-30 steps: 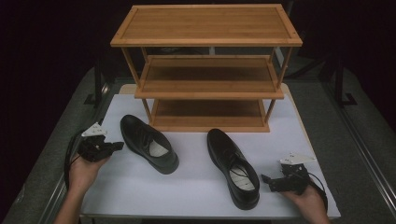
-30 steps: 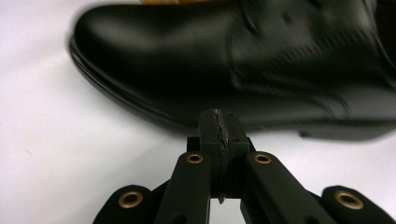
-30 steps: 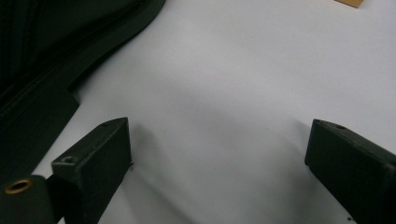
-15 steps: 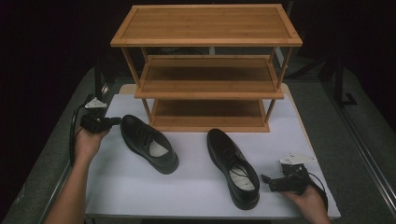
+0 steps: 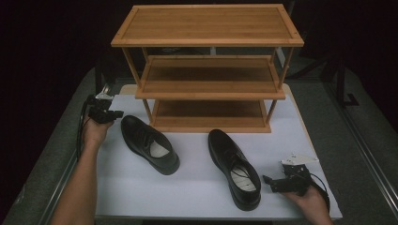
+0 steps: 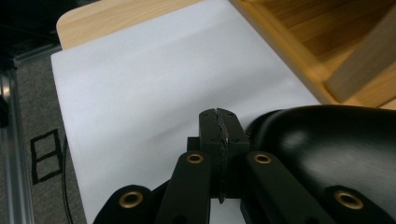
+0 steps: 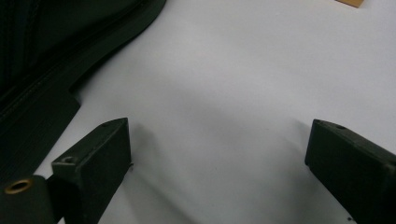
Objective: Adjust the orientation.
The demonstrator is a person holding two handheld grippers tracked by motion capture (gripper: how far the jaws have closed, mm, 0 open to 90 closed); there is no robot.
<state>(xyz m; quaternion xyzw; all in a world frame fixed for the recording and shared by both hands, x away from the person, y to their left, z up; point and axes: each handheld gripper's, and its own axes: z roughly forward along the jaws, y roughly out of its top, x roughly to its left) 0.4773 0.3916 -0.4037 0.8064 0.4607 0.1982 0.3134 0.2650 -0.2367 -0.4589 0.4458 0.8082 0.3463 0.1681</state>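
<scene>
Evidently the two black shoes are sitting on the desk (image 5: pixel 141 197) before the bamboo rack (image 5: pixel 209 70), awaiting shelving. The left gripper (image 5: pixel 115 114), its jaws pressing fully together on nothing, is nosing up beside the left shoe (image 5: pixel 149 144)'s toe. The right gripper (image 5: pixel 268 180) is lying just beside the right shoe (image 5: pixel 233 168), jaws gaping wide and empty.

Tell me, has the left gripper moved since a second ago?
Yes. The left gripper has moved away from the table's near edge toward the wooden rack, now beside the toe of the left shoe, jaws shut.
</scene>
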